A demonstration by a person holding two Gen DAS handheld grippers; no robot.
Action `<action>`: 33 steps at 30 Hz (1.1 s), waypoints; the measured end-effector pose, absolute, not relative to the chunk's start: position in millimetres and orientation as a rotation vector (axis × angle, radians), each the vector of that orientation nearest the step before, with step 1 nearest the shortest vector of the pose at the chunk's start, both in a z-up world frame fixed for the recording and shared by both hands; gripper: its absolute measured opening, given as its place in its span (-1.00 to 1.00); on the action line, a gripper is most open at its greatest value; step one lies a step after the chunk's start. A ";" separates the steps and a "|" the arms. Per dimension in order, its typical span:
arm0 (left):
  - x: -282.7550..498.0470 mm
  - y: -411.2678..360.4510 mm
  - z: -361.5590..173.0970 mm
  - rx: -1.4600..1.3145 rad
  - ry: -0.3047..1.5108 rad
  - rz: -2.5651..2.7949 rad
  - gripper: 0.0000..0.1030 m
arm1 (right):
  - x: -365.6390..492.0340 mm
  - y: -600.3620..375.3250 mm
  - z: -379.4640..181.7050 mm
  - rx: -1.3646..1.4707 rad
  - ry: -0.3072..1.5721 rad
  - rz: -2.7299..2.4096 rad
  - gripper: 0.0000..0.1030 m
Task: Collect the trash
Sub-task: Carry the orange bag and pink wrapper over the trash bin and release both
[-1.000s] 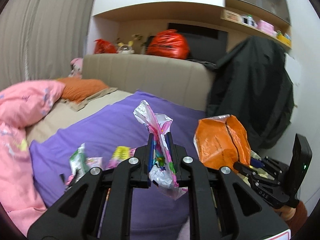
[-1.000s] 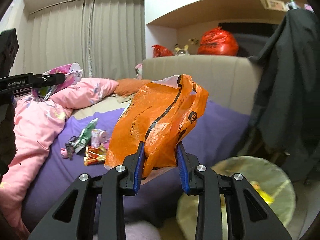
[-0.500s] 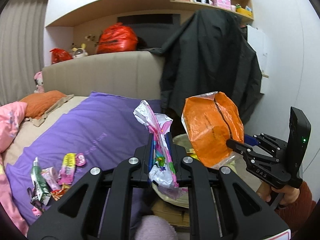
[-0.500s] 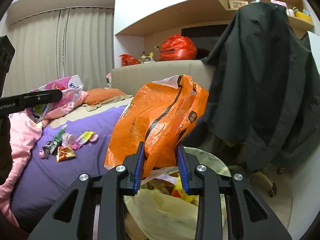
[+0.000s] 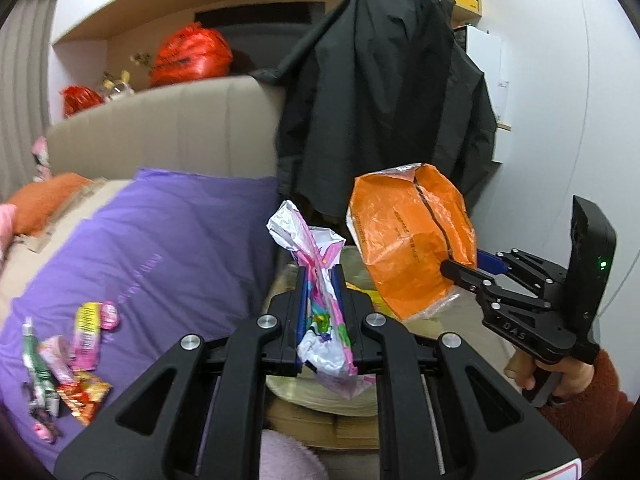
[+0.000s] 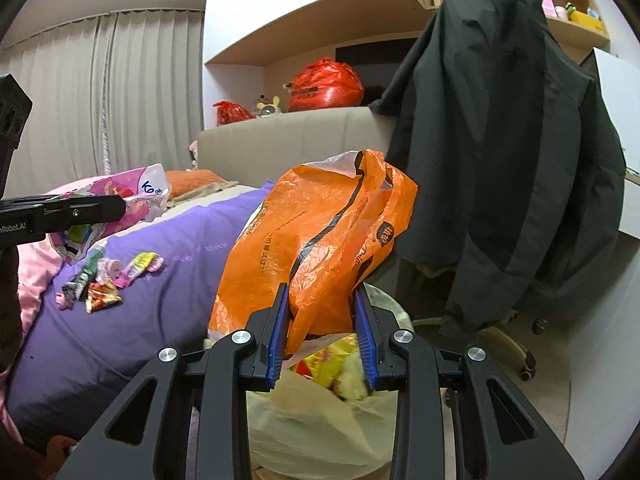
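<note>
My left gripper [image 5: 320, 276] is shut on a crumpled pink and white snack wrapper [image 5: 316, 280], held over the near rim of a bin lined with a pale yellow bag [image 5: 352, 398]. My right gripper [image 6: 321, 298] is shut on an orange plastic bag [image 6: 320, 232], hanging above the same yellow-lined bin [image 6: 320, 428], which holds yellow wrappers. In the left wrist view the orange bag [image 5: 408, 240] and the right gripper [image 5: 468, 268] sit to the right. In the right wrist view the left gripper [image 6: 120, 204] with the pink wrapper [image 6: 140, 196] is at far left.
Several small wrappers [image 5: 68, 360] lie on the purple bedcover [image 5: 160, 248], also seen as a wrapper pile [image 6: 104, 276] from the right. A black coat [image 6: 508, 160] hangs over a wheeled chair beside the bin. Beige headboard [image 5: 160, 128], red bags on the shelf behind.
Both grippers have swung right, away from the bed toward the bin, still holding their wrapper and bag. The bin now lies under both grippers.
</note>
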State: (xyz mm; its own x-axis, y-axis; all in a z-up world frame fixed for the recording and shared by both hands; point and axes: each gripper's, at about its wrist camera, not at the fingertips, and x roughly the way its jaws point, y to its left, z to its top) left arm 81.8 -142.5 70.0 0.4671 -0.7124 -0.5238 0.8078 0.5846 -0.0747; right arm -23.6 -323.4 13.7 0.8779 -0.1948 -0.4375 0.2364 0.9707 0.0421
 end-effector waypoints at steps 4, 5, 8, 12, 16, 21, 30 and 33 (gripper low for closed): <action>94.7 -168.1 49.2 0.163 0.642 -1.045 -0.78 | -22.2 -340.0 2.6 0.084 0.489 -0.251 -0.42; 98.4 -178.5 41.6 0.162 0.669 -1.072 -0.78 | -20.3 -344.5 -2.5 0.071 0.512 -0.260 -0.42; 106.3 -203.9 21.8 0.164 0.736 -1.130 -0.78 | -11.8 -353.2 -12.9 0.042 0.568 -0.264 -0.42; 120.6 -241.4 -9.5 0.205 0.837 -1.164 -0.78 | 10.0 -359.4 -32.9 0.017 0.668 -0.201 -0.42; 146.9 -271.9 -49.6 0.309 0.946 -1.079 -0.78 | 34.1 -360.2 -55.3 0.014 0.752 -0.140 -0.42; 163.8 -269.5 -73.9 0.368 0.981 -1.005 -0.79 | 56.2 -353.8 -74.1 0.001 0.819 -0.078 -0.42; 160.9 -267.4 -76.3 0.389 0.950 -1.013 -0.79 | 64.2 -349.5 -81.0 0.001 0.841 -0.075 -0.42; 163.2 -265.5 -77.4 0.347 0.955 -1.027 -0.79 | 58.1 -353.6 -77.8 0.029 0.826 -0.092 -0.42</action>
